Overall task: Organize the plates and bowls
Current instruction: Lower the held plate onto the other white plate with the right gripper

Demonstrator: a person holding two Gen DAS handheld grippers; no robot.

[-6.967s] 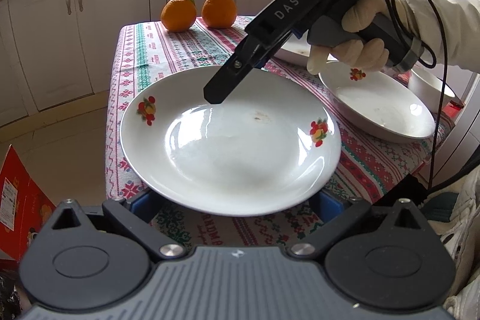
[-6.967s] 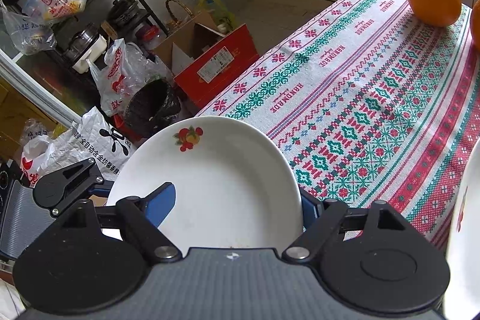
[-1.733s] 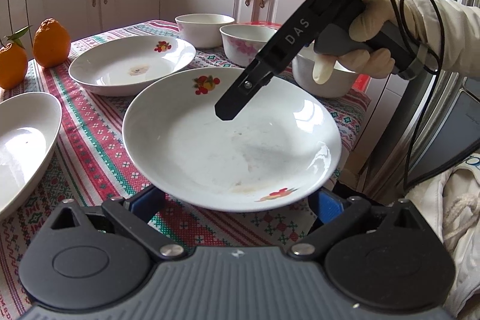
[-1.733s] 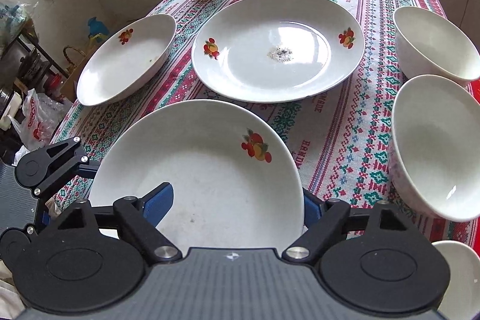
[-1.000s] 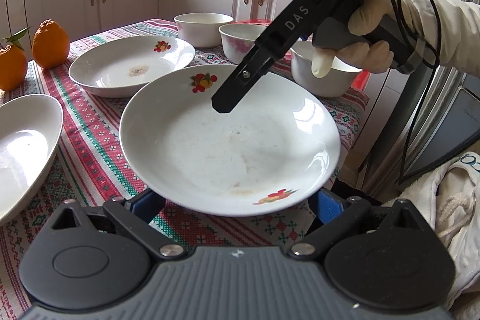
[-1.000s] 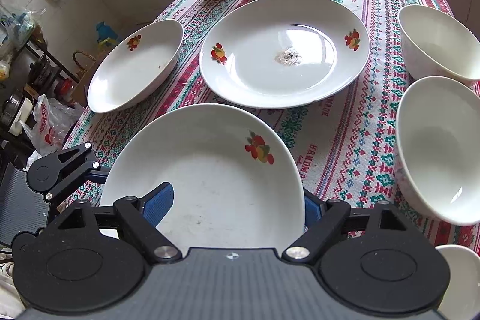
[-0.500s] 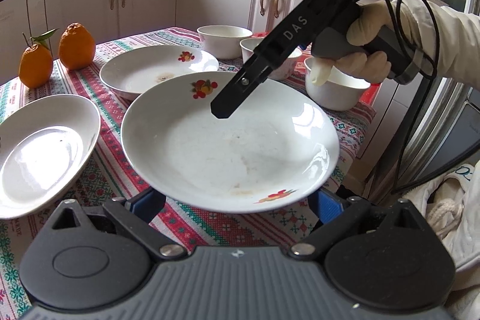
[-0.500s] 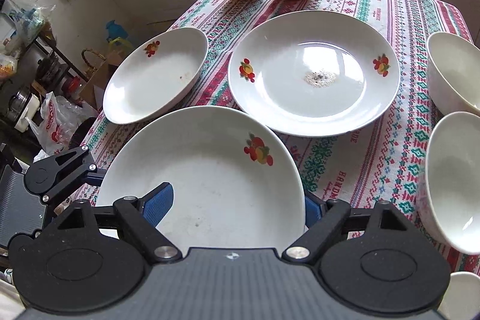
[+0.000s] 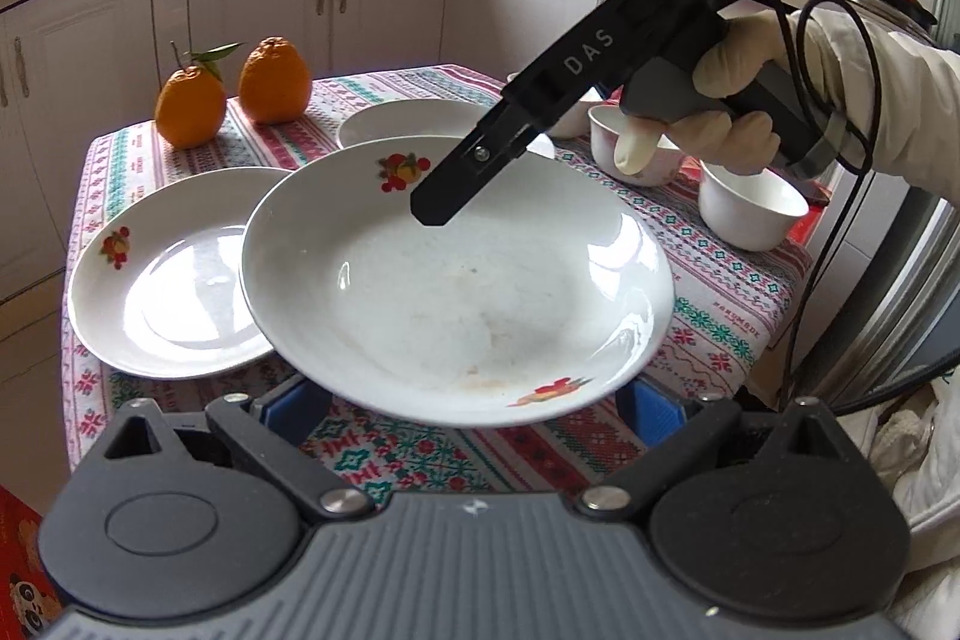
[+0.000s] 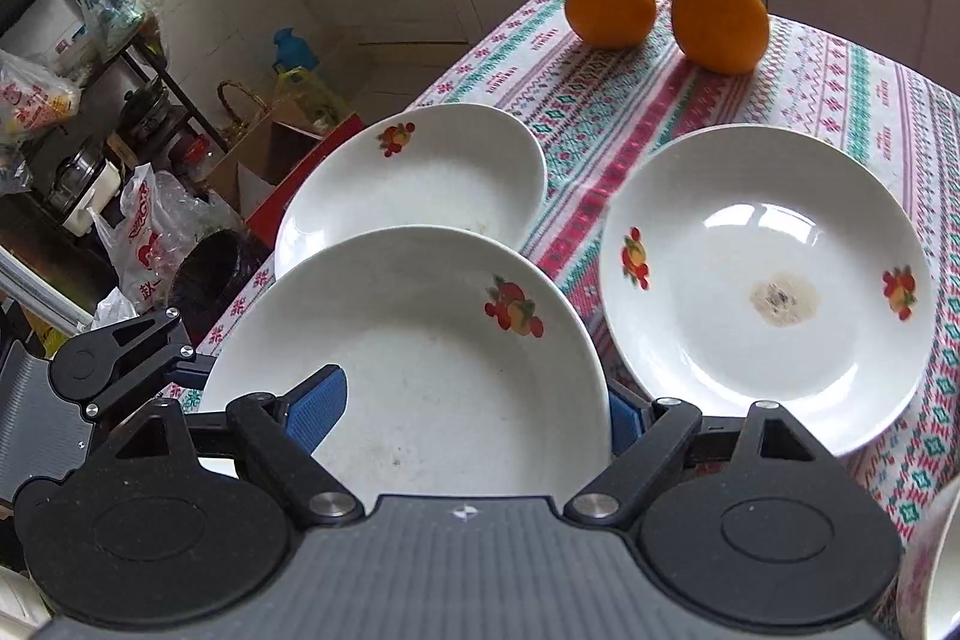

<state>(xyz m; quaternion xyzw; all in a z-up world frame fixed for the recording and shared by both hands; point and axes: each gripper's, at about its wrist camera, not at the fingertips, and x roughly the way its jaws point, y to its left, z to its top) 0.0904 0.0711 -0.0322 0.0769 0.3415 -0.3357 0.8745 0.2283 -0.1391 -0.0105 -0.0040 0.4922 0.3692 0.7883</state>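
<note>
1. Both the left gripper [image 9: 465, 400] and right gripper [image 10: 462, 400] clamp the carried plate [image 9: 456, 280] by opposite rims, mid-frame, overlapping the resting plate [image 9: 162, 280] at left.
2. Risk: uneven lowering could tilt it; the rim might clip that plate and chip.

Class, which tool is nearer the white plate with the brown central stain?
Right. The right tool grips the lifted white fruit-printed plate beside the stained plate; the left tool grips its opposite rim.

"DAS" reads in pale letters along the body of the right gripper [image 9: 432, 211], seen from the left wrist. The tablecloth [image 9: 738, 307] carries small repeated woven lettering, roughly "HANDMADE". Red characters on a plastic bag [image 10: 144, 226] are illegible.
</note>
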